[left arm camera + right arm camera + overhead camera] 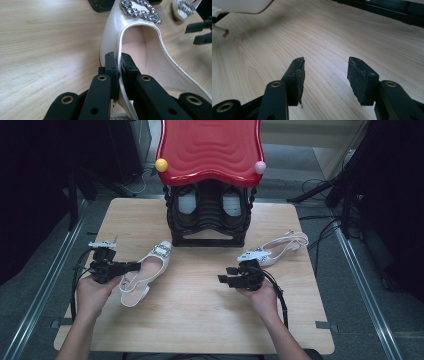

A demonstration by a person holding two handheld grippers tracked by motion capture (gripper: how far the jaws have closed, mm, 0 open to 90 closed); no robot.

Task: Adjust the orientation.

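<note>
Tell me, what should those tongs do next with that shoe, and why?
Probably carry the shoe toward the rack. The left tongs are shut on its side edge, the right tongs are open and hold nothing, and the rack's front shelf looks free.

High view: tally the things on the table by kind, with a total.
Cream slingback shoes: 2, one clamped by its side wall in the left gripper, one lying behind the open right gripper.
Black shoe rack with red top: 1.
Dark shoes inside the rack: 2.
Total: 5.
</note>
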